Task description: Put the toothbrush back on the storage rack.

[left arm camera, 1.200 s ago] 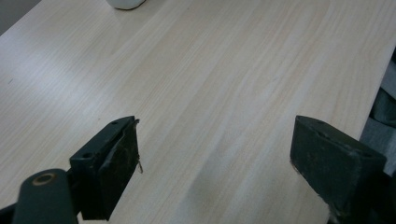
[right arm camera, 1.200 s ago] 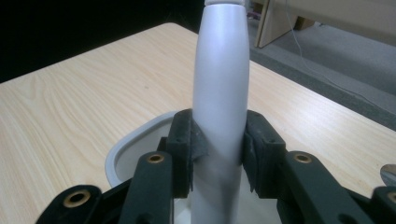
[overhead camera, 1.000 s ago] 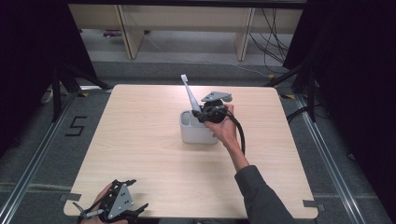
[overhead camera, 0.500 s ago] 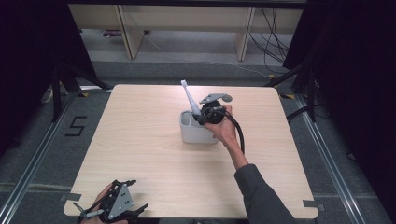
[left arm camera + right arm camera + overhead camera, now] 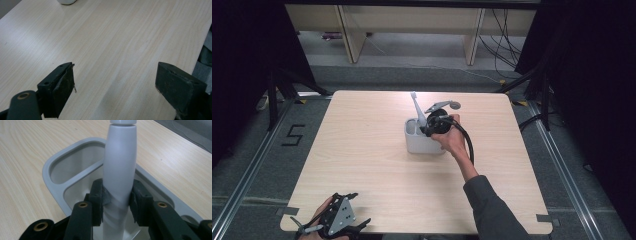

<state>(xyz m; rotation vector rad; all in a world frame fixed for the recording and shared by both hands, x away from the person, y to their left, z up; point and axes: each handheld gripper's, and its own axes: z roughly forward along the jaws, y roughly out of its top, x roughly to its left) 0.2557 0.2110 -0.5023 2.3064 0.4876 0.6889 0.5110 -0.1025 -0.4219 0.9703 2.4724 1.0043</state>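
The right gripper, jaws clamped on the pale grey plastic utensil handle, has tilted it more upright over the grey 2-compartment plastic caddy, its lower end inside the nearer compartment. That suggests it is about to be let go. The left gripper rests wide open at the wooden table's near edge.

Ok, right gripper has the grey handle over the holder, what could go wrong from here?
The right gripper clamps the smooth, rounded handle low down, so it might slip or pivot between the fingers. The handle leans in the high view, so it could catch the divider of the caddy and drag or tip this light holder. The left gripper is open and far off, not steadying it.
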